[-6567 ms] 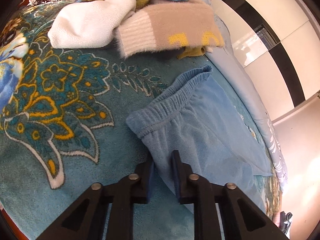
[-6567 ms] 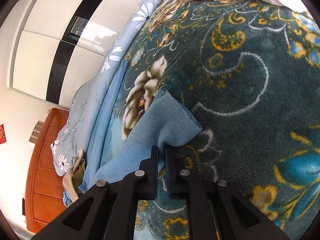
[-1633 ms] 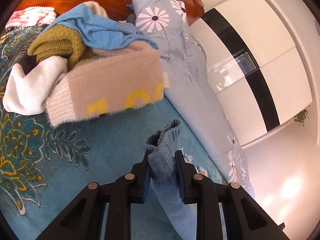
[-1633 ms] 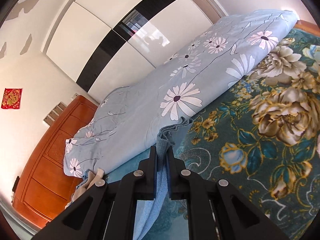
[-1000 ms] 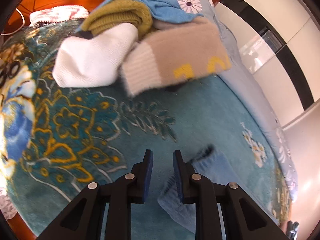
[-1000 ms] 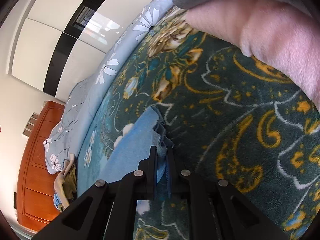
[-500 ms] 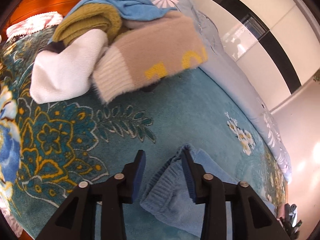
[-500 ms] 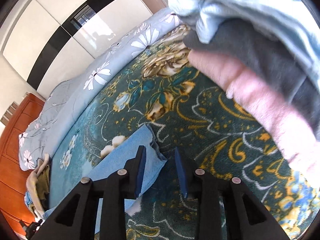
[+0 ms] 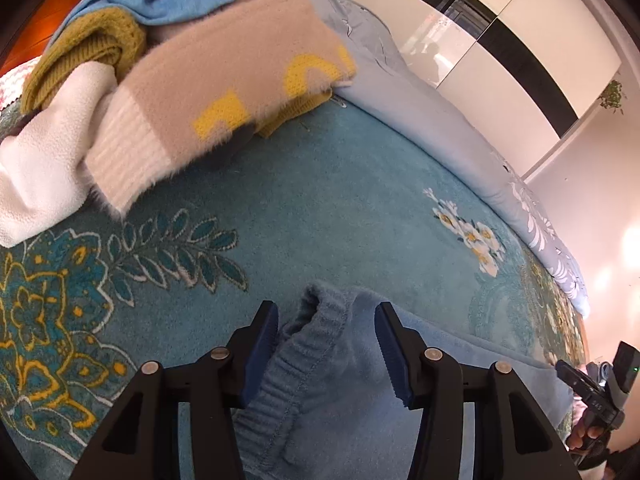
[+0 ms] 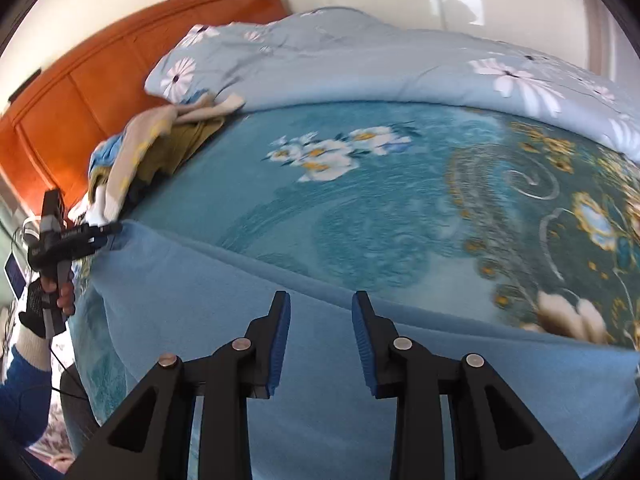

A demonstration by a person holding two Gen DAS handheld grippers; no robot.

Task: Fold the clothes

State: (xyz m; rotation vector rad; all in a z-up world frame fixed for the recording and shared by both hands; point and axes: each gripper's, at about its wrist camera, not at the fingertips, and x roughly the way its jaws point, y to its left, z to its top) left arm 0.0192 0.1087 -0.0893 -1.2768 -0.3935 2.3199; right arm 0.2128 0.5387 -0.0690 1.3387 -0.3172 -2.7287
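Pants: light blue fleece pants lay flat on the teal floral blanket, stretched long across the bed; the right camera showed the same pants running from one claw to the other.
Waistband: the ribbed elastic end sat bunched up a bit, right between the left claw's fingers.
Left claw: the left claw was spread wide around the waistband, pads on either side of the cloth and not squeezing it. From the other camera you could see that same left claw at the far corner of the pants, with a gloved hand around its handle.
Right claw: the right claw was also spread apart, hovering over the other end of the pants with blue fabric showing in the gap; couldn't tell if the tips touched the cloth. It also peeked in at the edge of the left view.
Pile: a heap of clothes sat well past the waistband by the headboard: beige fuzzy sweater with yellow marks, white fleece, olive knit, a blue top.
Quilt: a pale blue daisy quilt ran along the far edge of the blanket.
Background: white wardrobe doors with a black strip.
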